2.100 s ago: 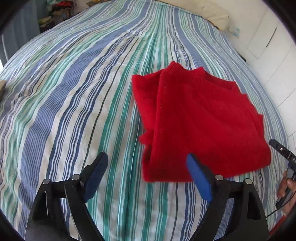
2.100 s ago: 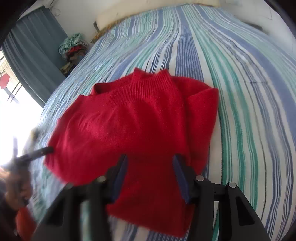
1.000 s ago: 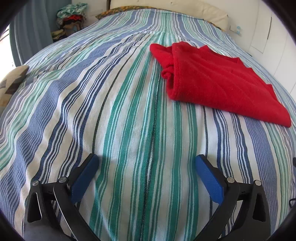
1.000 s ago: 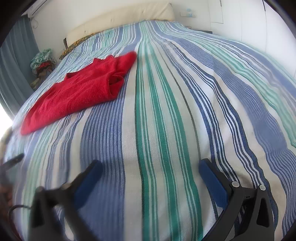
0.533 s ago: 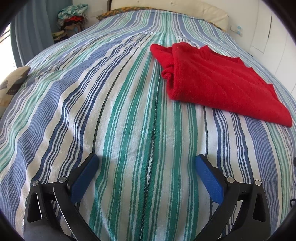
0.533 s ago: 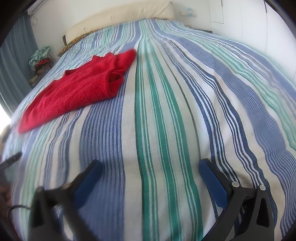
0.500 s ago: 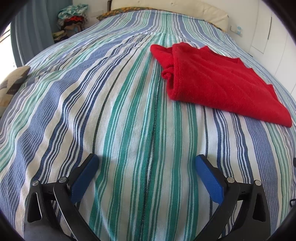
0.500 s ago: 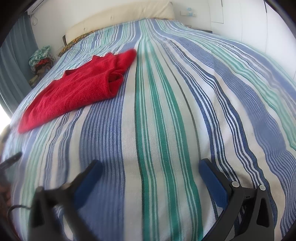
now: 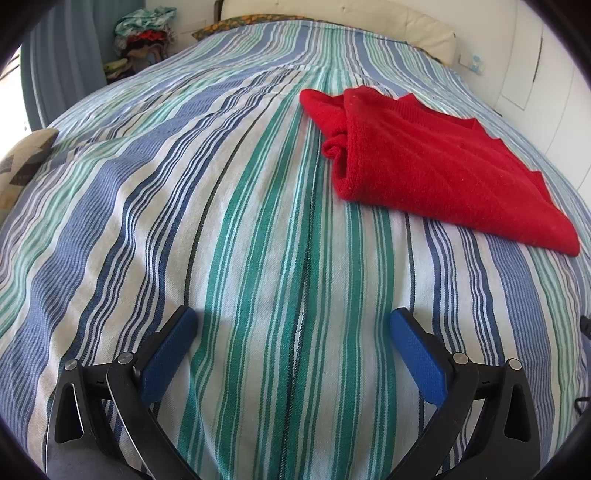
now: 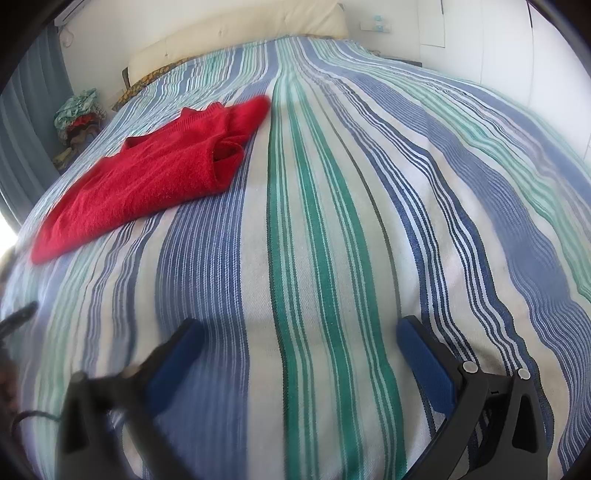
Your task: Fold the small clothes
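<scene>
A red knitted sweater (image 9: 436, 162) lies folded flat on the striped bedspread (image 9: 258, 229), up and right of my left gripper (image 9: 293, 325). It also shows in the right wrist view (image 10: 155, 173), up and left of my right gripper (image 10: 299, 336). Both grippers are open and empty, low over bare bedspread (image 10: 332, 229), well apart from the sweater. One sleeve end is bunched at the sweater's near fold.
A cream headboard (image 10: 236, 33) runs along the far edge of the bed. A pile of clothes (image 9: 144, 37) sits beyond the far left corner by a blue curtain. A patterned cushion (image 9: 22, 162) lies at the left edge. White walls and cupboards (image 10: 517, 48) stand on the right.
Two seconds ago both grippers were right at the sweater; they have drawn back from it and opened wider. Over the last second nothing has visibly moved.
</scene>
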The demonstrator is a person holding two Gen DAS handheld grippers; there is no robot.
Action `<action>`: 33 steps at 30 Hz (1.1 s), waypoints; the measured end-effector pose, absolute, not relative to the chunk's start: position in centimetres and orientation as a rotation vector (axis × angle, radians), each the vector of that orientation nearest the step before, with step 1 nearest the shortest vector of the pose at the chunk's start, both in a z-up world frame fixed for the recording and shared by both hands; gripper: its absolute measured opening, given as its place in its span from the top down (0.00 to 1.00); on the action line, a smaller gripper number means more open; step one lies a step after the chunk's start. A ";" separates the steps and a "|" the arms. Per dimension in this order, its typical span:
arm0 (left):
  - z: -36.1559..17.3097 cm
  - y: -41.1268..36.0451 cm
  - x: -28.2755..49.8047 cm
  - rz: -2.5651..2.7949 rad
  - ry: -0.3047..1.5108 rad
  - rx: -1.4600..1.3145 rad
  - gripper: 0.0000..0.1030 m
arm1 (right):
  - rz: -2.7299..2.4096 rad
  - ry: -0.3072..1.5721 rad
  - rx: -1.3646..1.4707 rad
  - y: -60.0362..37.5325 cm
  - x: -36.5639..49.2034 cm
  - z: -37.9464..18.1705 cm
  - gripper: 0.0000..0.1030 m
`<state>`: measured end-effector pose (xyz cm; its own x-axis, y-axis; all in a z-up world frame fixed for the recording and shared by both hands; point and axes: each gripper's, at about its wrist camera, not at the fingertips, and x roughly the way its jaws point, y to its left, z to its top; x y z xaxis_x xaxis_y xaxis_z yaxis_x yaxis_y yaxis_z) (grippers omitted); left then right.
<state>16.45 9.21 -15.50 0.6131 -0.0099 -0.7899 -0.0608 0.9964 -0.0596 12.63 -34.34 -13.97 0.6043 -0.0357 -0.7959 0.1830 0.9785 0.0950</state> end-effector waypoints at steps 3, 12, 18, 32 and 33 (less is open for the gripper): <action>-15.5 9.2 16.5 0.032 0.910 -0.079 0.00 | -0.128 0.912 0.175 -34.4 12.7 -14.0 0.00; -15.7 8.9 16.6 0.041 0.911 -0.067 0.00 | -0.111 0.897 0.198 -34.6 12.1 -13.9 0.00; -15.6 8.7 16.6 0.049 0.916 -0.058 0.00 | -0.110 0.894 0.199 -34.6 12.0 -13.9 0.00; -15.4 8.1 17.1 0.077 0.981 -0.017 0.00 | -0.110 0.896 0.198 -34.6 12.1 -13.9 0.00; -15.1 8.2 17.1 0.064 1.005 -0.028 0.01 | -0.110 0.896 0.197 -34.5 12.1 -13.9 0.00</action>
